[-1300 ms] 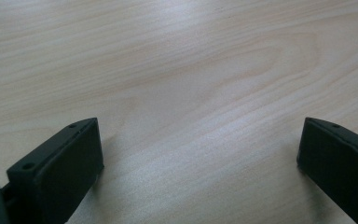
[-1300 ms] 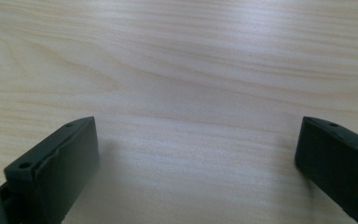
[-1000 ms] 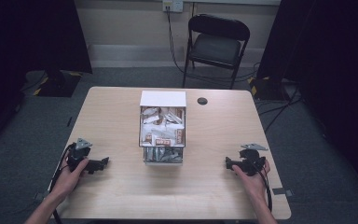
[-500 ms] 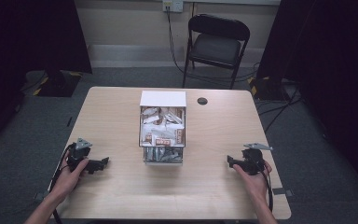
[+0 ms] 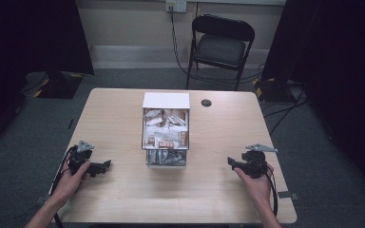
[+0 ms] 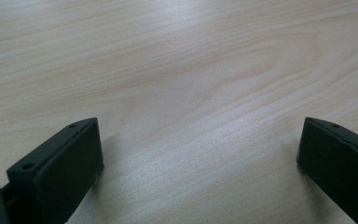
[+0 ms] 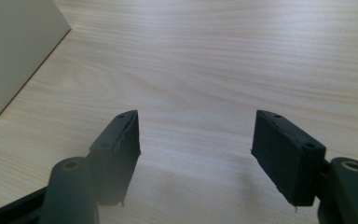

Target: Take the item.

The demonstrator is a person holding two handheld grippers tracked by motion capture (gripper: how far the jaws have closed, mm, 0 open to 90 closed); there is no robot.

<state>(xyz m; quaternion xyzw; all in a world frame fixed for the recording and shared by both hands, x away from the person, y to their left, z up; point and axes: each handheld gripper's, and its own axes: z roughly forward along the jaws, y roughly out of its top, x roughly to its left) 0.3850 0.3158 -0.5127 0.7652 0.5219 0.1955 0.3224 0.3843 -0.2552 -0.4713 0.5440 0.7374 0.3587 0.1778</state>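
Many small packets, white and brown, are heaped inside a clear box (image 5: 166, 137) placed at the middle of the table (image 5: 123, 204); its white lid is seen at the far end. Well apart to either side, the left tool (image 5: 105, 165) and the right tool (image 5: 230, 162) are held low over bare wood, each spread wide and gripping nothing.

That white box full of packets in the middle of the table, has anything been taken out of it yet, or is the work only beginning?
Only beginning, it seems. Done: nothing visible; the pale wooden table around the white open box of small packets holds no loose packets. In hand: nothing; the left gripper and the right gripper sit open and empty on either side of it. Left: whatever is meant for the packets.
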